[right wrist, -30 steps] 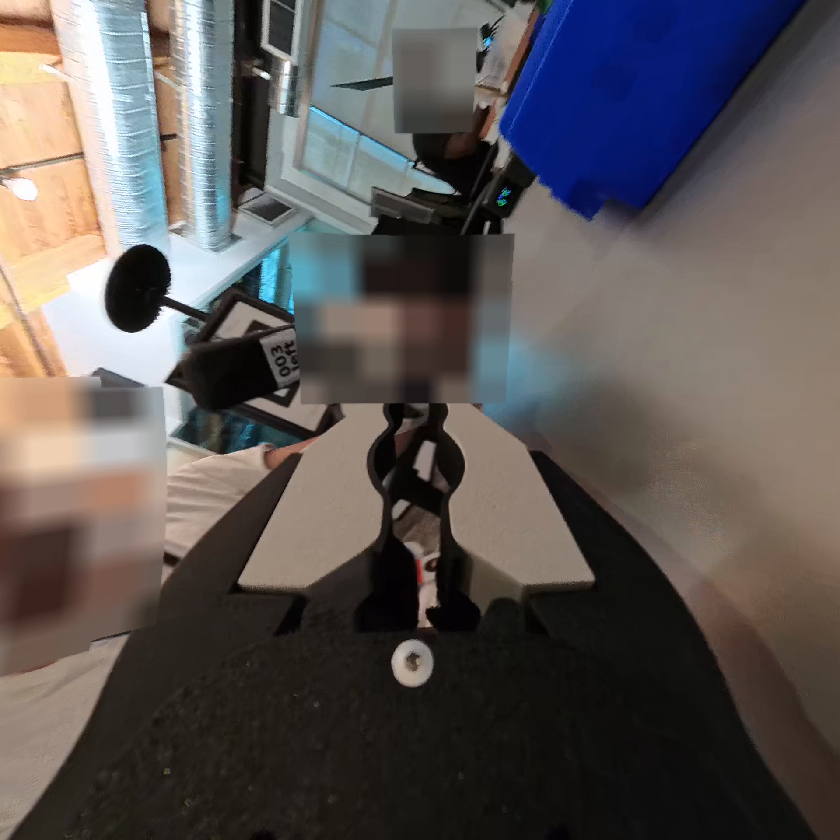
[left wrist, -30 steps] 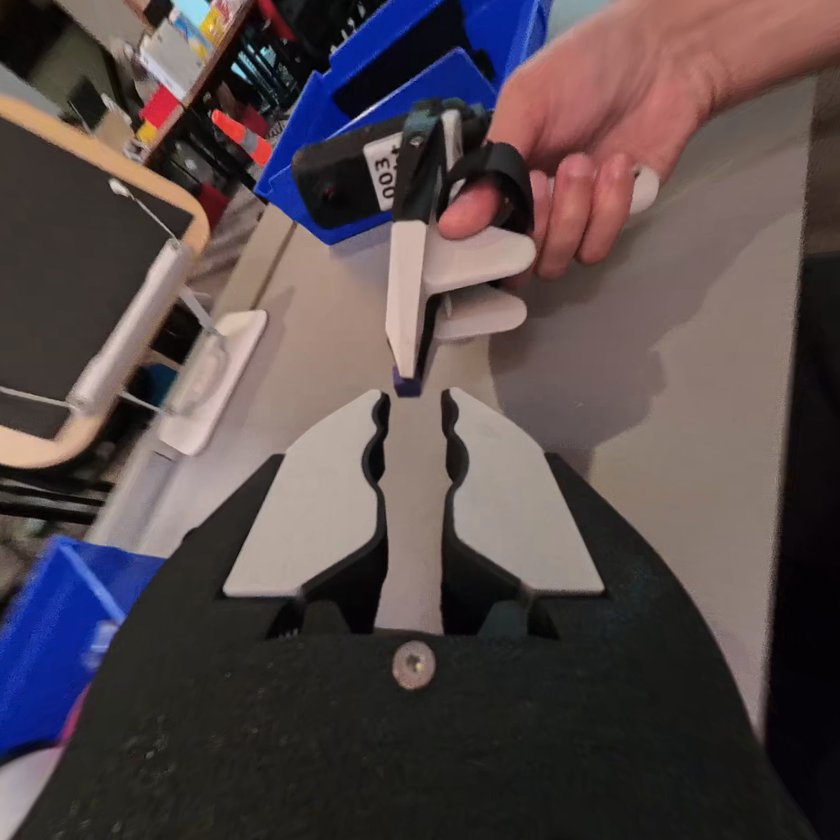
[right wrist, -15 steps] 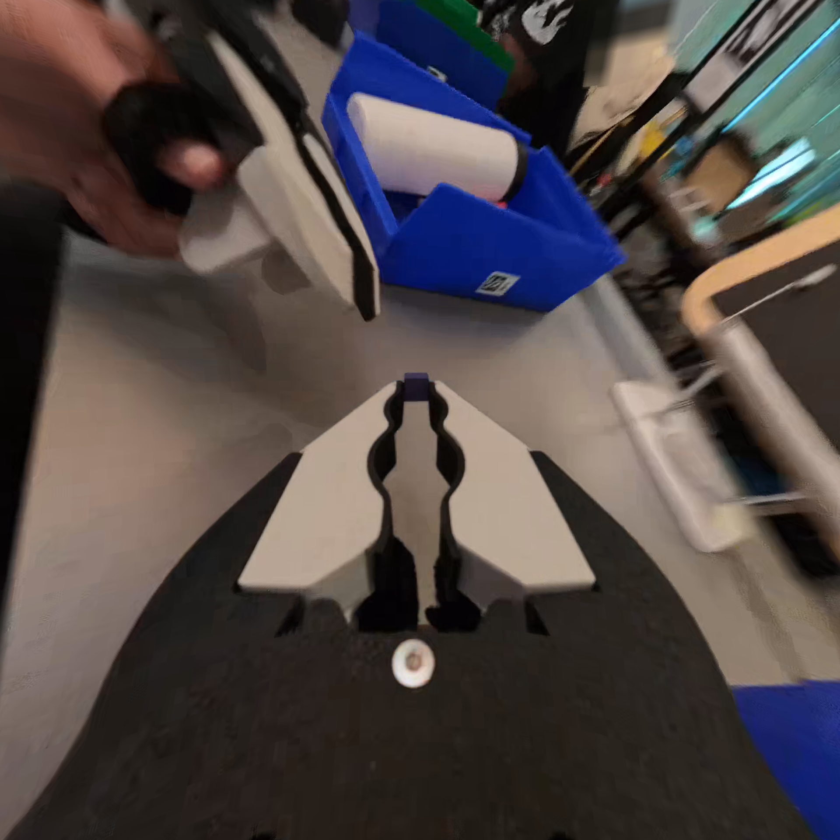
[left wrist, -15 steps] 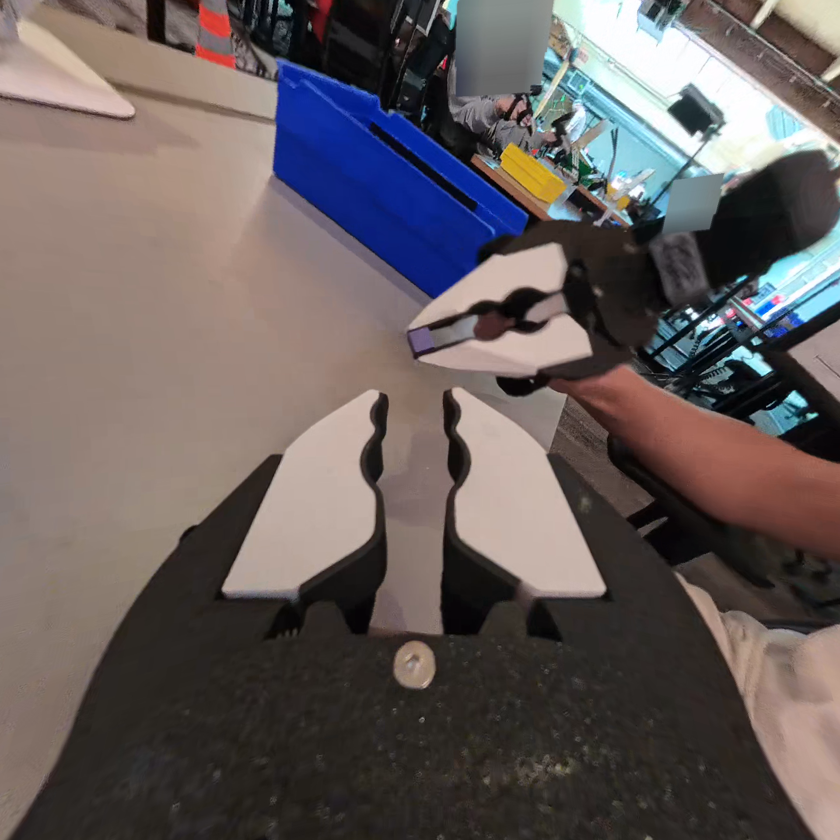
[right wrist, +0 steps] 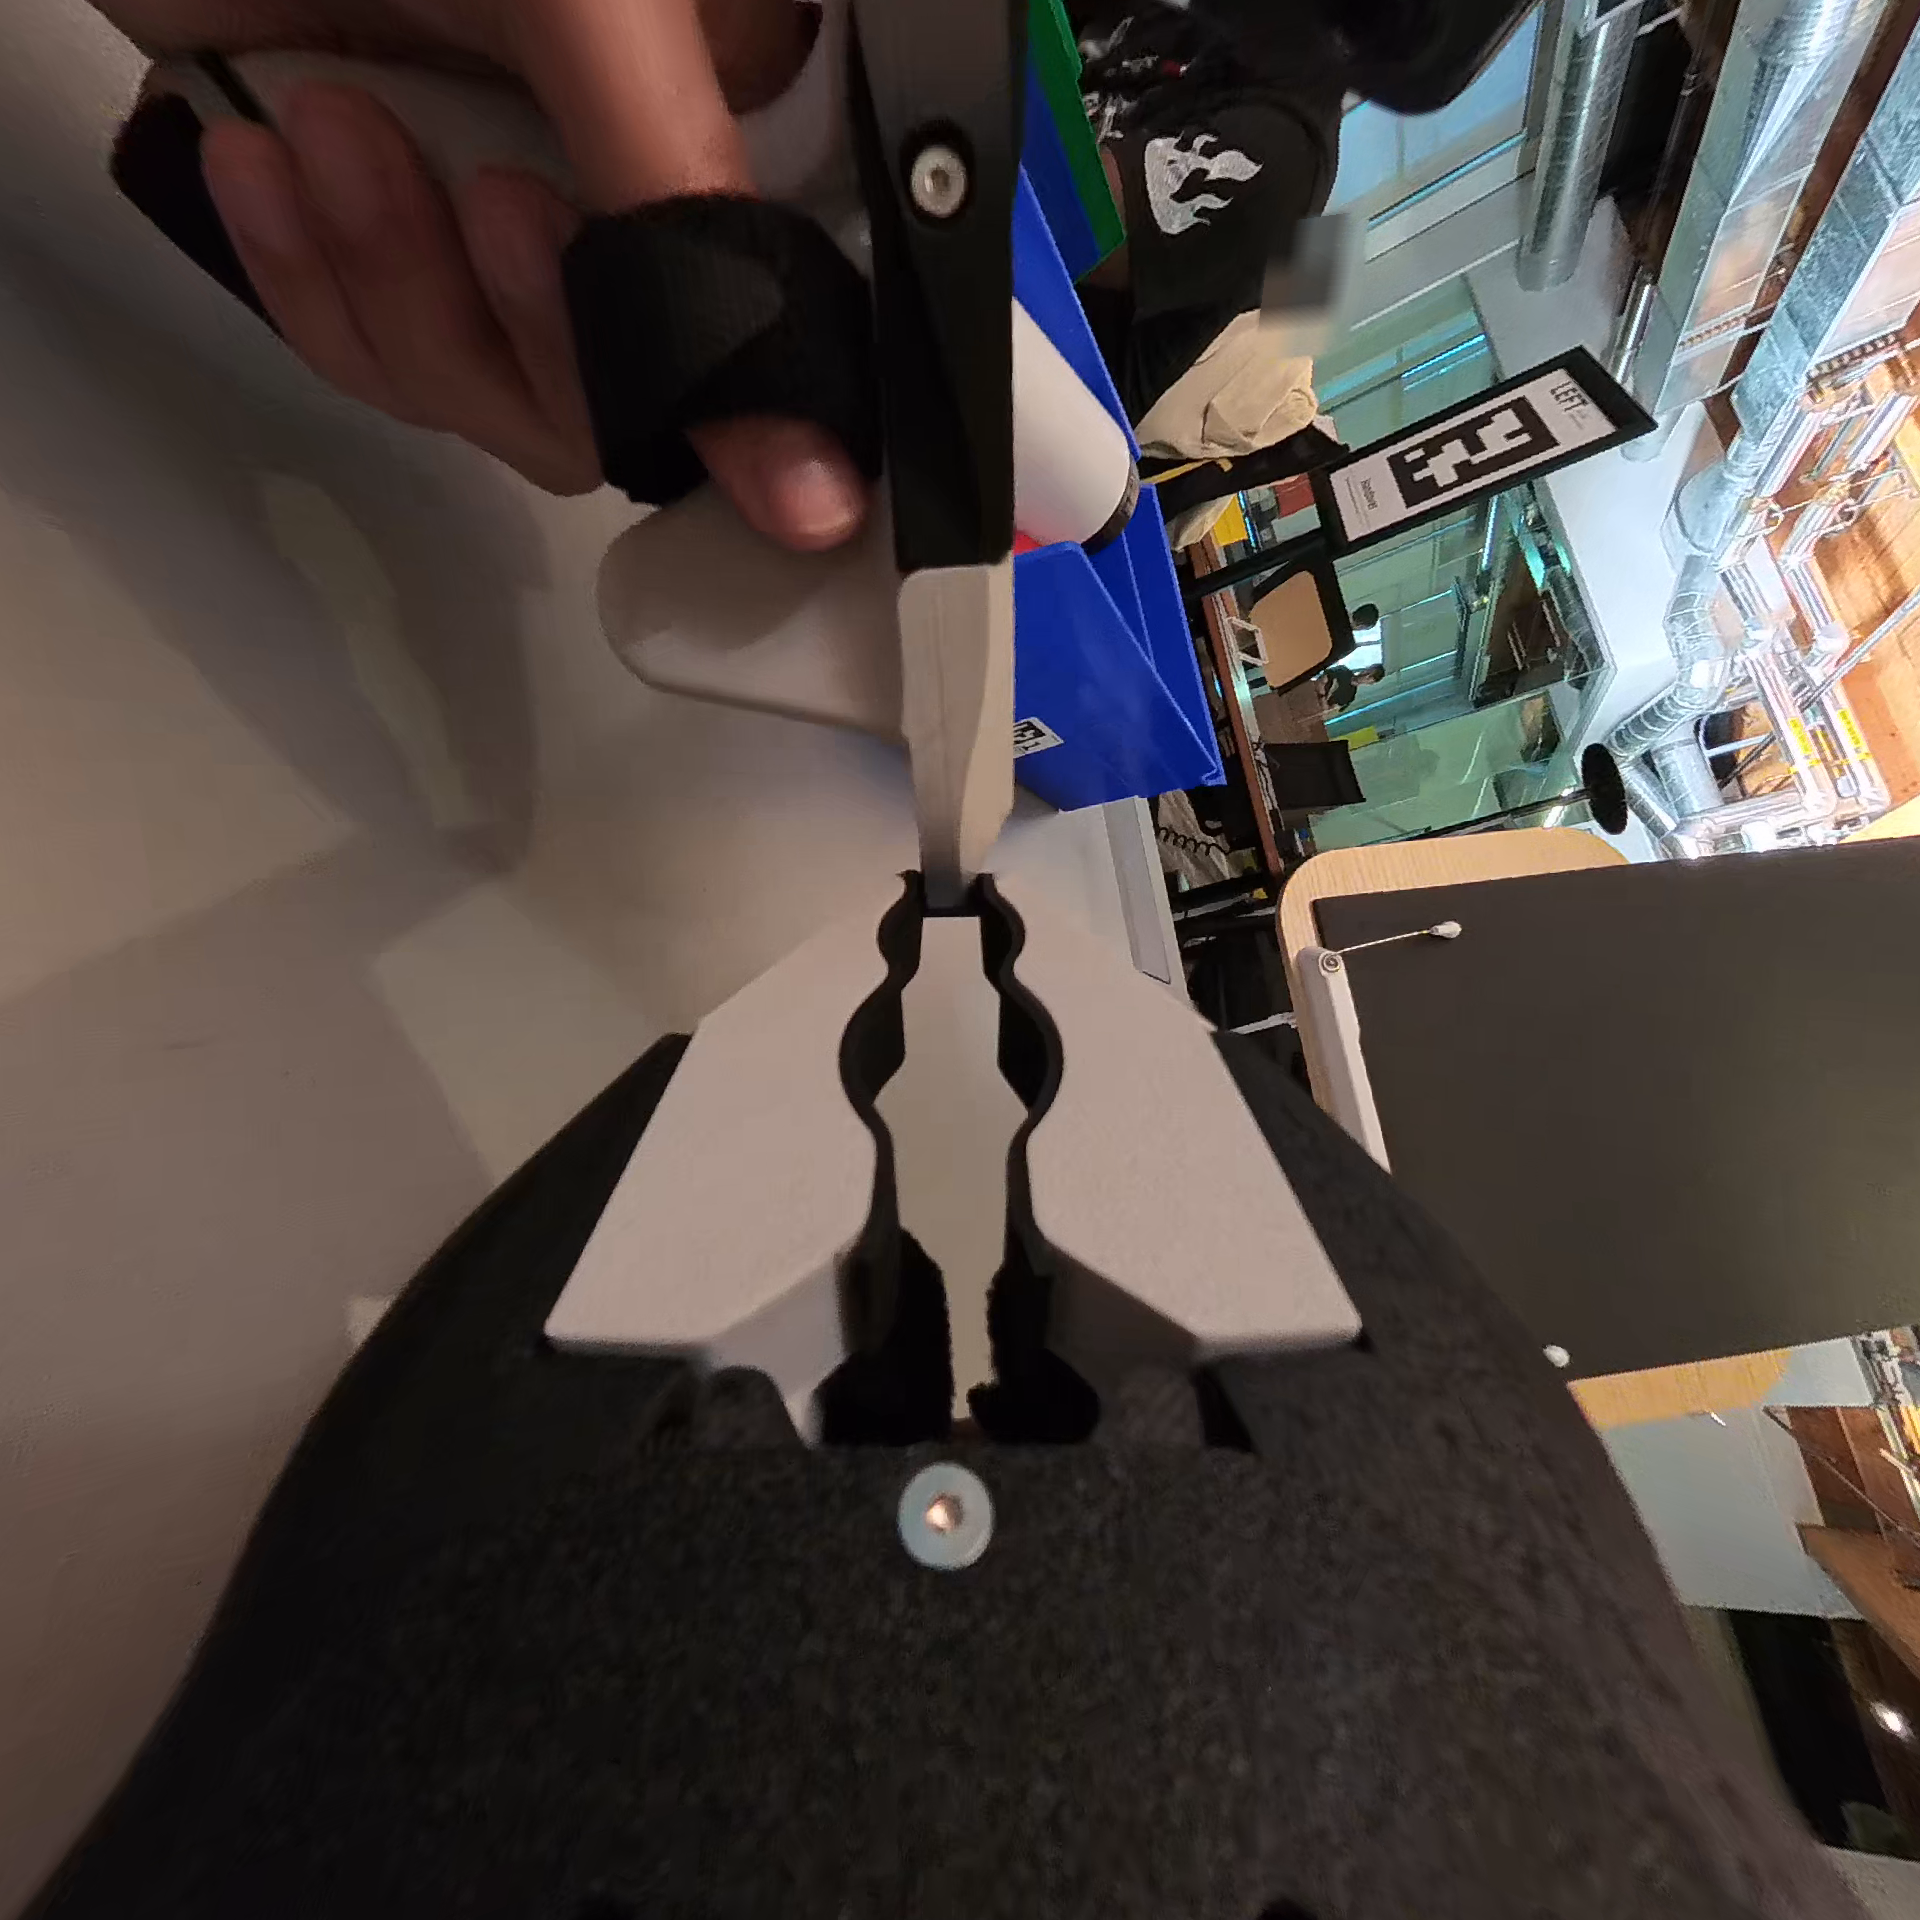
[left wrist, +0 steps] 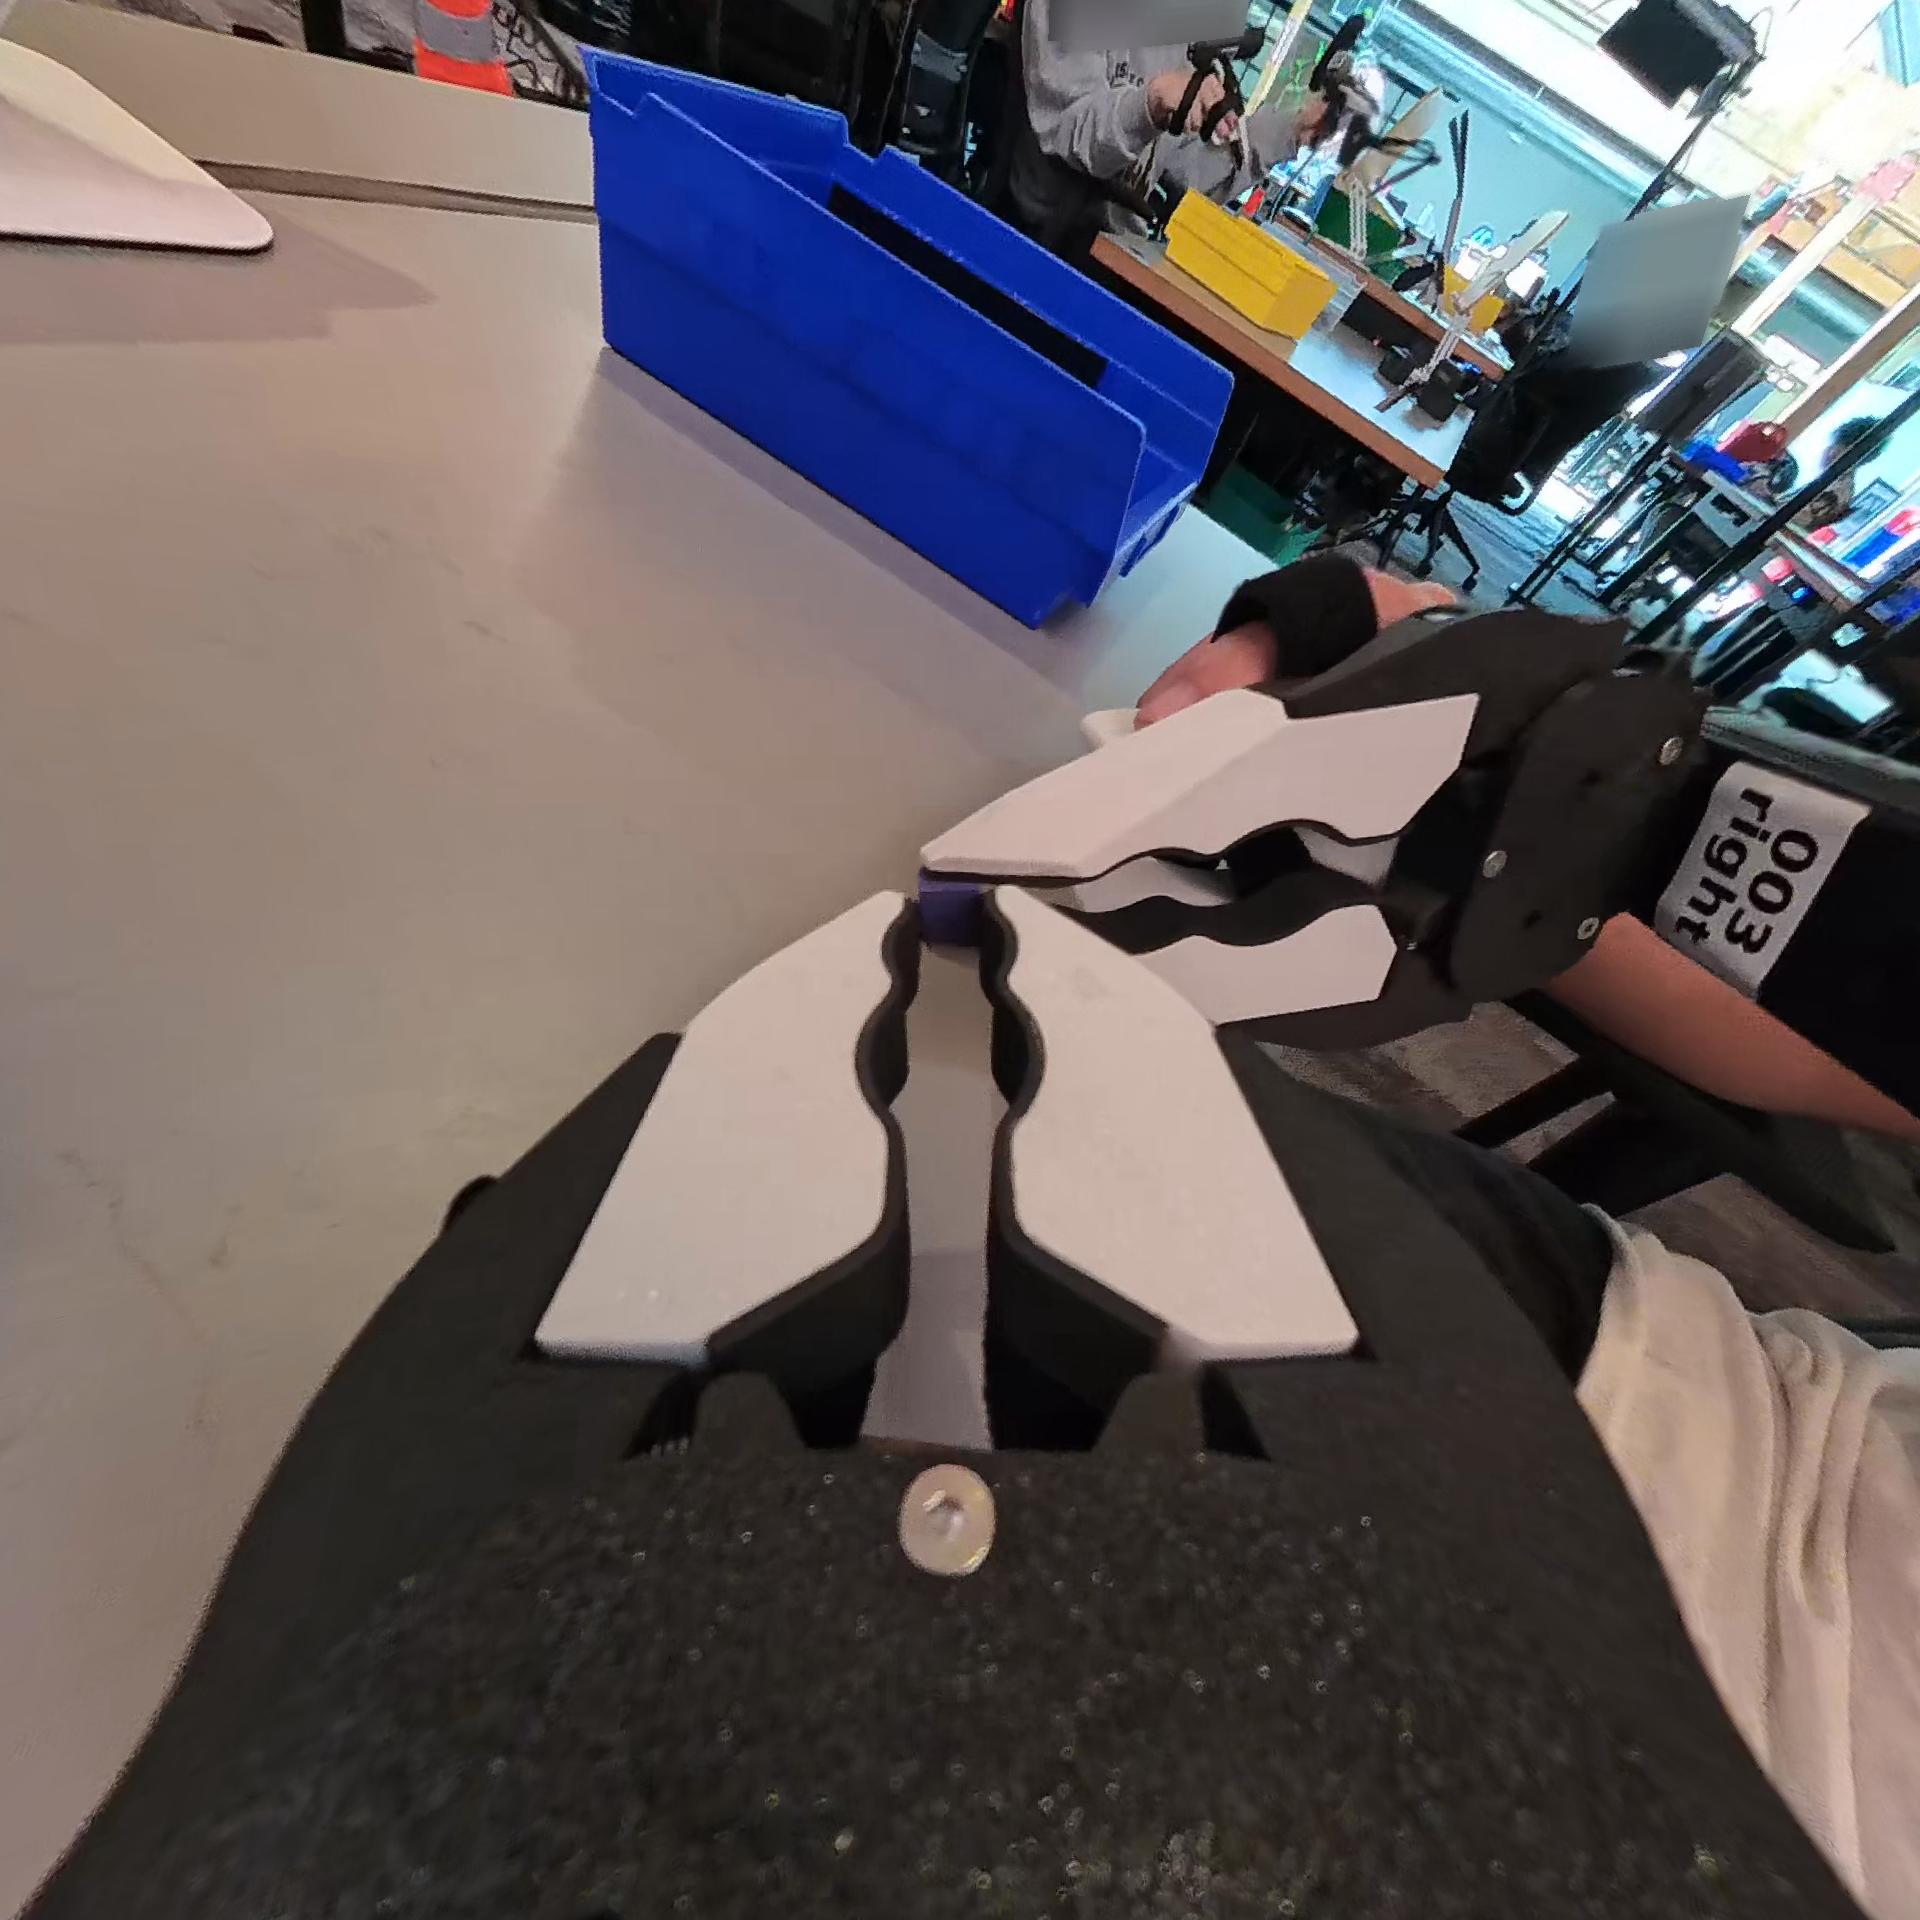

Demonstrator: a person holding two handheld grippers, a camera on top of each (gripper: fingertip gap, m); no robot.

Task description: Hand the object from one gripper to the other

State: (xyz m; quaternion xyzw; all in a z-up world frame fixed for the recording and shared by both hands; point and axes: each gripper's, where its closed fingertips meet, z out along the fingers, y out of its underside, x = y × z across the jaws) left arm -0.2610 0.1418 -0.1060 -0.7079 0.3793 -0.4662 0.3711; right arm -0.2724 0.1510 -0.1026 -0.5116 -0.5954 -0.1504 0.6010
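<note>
A small purple block [left wrist: 945, 920] is held above the grey table [left wrist: 312, 727]. My right gripper [left wrist: 935, 883] comes in from the right, turned on its side, and is shut on the block. My left gripper [left wrist: 951, 925] has its two fingertips against the block's sides, so both grippers hold it. In the right wrist view my right gripper [right wrist: 949, 904] is shut at its tips. The left gripper [right wrist: 951, 878] points down onto them edge-on, held by a hand [right wrist: 468, 291]. The block is almost hidden there.
A blue bin [left wrist: 883, 343] stands on the table beyond the grippers. It also shows in the right wrist view [right wrist: 1101, 665] with a white roll [right wrist: 1060, 447] in it. A white flat base [left wrist: 104, 197] lies far left. A black board with a wooden rim [right wrist: 1610, 1122] stands beside the table. Less than 4 cm separates the two grippers' tips.
The two grippers have come together tip to tip. My left gripper's fingers have narrowed from open onto the purple block, which my right gripper still holds.
</note>
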